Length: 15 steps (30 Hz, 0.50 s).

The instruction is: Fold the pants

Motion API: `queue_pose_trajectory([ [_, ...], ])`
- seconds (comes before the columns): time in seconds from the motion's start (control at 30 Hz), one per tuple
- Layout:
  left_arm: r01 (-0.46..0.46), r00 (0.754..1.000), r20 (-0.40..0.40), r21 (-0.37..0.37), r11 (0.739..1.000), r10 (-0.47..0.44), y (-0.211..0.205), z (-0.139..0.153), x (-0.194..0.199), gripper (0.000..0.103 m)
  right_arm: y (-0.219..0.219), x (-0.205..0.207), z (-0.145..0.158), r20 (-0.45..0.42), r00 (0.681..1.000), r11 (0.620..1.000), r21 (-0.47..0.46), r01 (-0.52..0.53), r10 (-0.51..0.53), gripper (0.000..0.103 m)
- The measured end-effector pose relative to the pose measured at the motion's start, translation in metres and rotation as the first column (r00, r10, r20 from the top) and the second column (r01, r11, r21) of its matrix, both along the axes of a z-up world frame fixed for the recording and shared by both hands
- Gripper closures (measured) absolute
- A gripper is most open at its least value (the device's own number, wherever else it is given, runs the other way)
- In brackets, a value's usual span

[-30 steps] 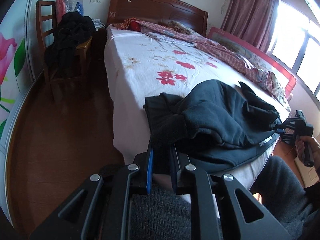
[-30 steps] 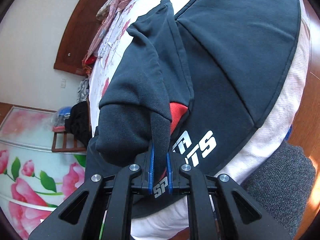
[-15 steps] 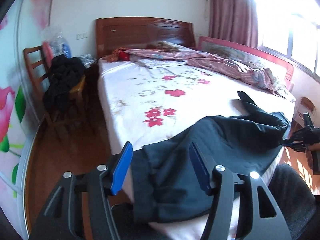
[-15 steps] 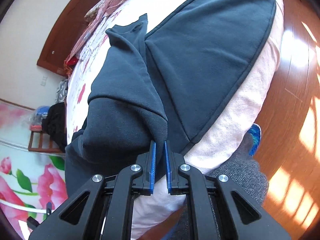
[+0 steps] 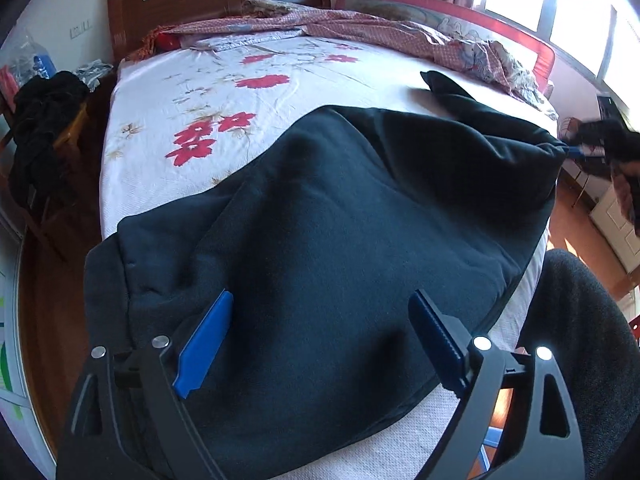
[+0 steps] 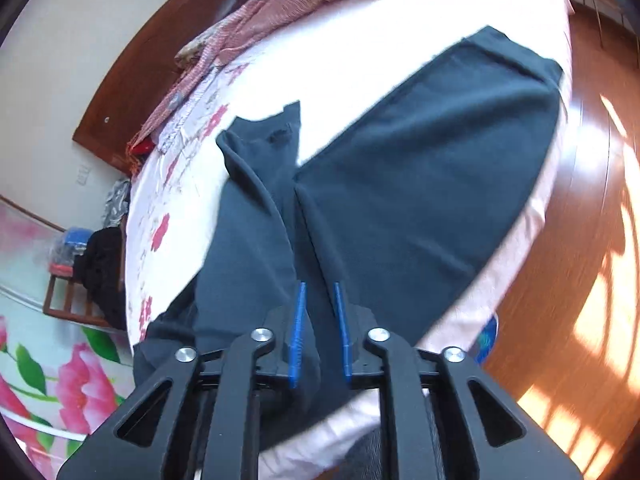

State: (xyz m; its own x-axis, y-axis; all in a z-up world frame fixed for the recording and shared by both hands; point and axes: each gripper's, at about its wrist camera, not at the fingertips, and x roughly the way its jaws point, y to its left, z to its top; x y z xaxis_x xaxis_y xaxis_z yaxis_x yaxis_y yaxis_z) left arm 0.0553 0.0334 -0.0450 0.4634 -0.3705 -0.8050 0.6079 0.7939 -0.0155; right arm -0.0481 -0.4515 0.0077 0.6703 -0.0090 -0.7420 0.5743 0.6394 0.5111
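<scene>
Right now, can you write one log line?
left claw: open, just let go | right claw: opening | pants: flat on bed

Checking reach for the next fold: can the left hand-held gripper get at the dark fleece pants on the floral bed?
Probably yes: the left hand-held gripper is open right above the dark fleece pants, nothing between.
</scene>
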Motion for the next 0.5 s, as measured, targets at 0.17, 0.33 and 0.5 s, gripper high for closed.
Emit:
queue_pose_trajectory([
  [0.17, 0.002, 1.0, -0.023, 0.07, 0.998, -0.001, -0.008, -0.011, -0.002, 0.01, -0.032, 0.095, 0.011, -0.07, 0.998, 0.996, -0.093, -0.01, 0.003, 0.038],
  [0.33, -0.002, 1.0, -0.021, 0.086, 0.996, 0.003, -0.009, -0.011, -0.003, 0.008, 0.006, 0.179, 0.012, -0.218, 0.948, 0.923, -0.256, -0.287, 0.234, 0.038],
  [0.5, 0.002, 1.0, -0.03, 0.094, 0.996, 0.001, -0.009, -0.011, -0.001, 0.006, 0.024, 0.227, -0.03, -0.388, 0.875, 0.852, -0.313, -0.421, 0.29, 0.061],
])
